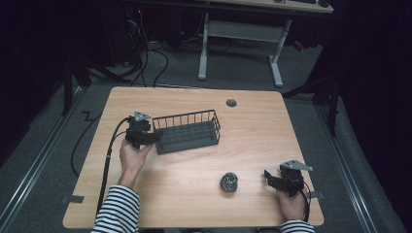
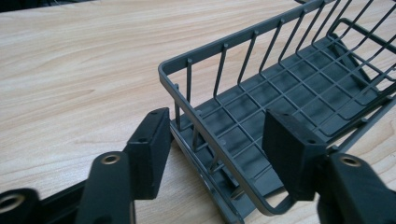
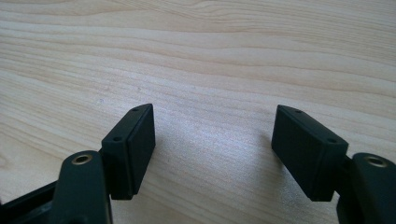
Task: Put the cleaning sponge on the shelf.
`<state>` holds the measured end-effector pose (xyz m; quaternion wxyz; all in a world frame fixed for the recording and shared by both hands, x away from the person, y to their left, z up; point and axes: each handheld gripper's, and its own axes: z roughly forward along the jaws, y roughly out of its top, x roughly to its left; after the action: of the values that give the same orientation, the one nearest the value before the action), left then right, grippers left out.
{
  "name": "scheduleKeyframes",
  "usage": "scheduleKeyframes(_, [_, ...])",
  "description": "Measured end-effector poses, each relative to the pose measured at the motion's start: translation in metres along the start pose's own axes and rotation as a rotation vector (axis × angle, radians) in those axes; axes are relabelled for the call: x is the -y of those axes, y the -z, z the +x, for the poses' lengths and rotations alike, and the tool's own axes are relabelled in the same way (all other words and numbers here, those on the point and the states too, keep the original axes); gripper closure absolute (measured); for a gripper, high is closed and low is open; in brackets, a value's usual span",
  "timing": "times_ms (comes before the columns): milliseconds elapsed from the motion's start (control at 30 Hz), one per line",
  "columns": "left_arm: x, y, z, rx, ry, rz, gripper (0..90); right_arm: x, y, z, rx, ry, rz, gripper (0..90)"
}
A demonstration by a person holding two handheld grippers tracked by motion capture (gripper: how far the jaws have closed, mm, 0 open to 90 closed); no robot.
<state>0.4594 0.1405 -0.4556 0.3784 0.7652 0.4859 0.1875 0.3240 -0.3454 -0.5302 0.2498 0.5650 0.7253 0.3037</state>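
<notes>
Grey wire basket set on the pale wood-grain table, left of centre, long side running across, well back from every table edge. Left gripper at the basket's left short end, straddling that end wall: in the left gripper view 1 black pad outside the rim, the other inside over the grid floor, with a gap to the wire on both sides; not yet clamped, nothing grasped. Thin upright wires under a rounded rim, floor a square mesh, matte grey coating.

Steel wool ball lying near the front edge, right of centre, well apart from the basket; tangled, shiny, roughly round. Right gripper just to the right of the ball, close to the front right corner, jaws parted and empty; in the right gripper view 2 flat rectangular pads over bare wood.

Broad open board between basket and ball, also across the right half and the far edge, apart from 1 small dark round grommet. Striped sleeve at the front left edge.
</notes>
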Motion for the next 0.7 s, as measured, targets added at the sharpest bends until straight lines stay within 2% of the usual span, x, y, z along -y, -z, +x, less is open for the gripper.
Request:
scheduleKeyframes(267, [0.0024,-0.0005,0.0006,0.013,-0.006,0.014,58.7,0.0000,0.0000,0.0001,-0.002,0.001,0.000,30.4])
scheduleKeyframes(700, [0.0078,0.0023,-0.0080,0.024,-0.038,0.020,60.7,0.0000,0.0001,0.0004,-0.002,-0.001,0.001,30.4])
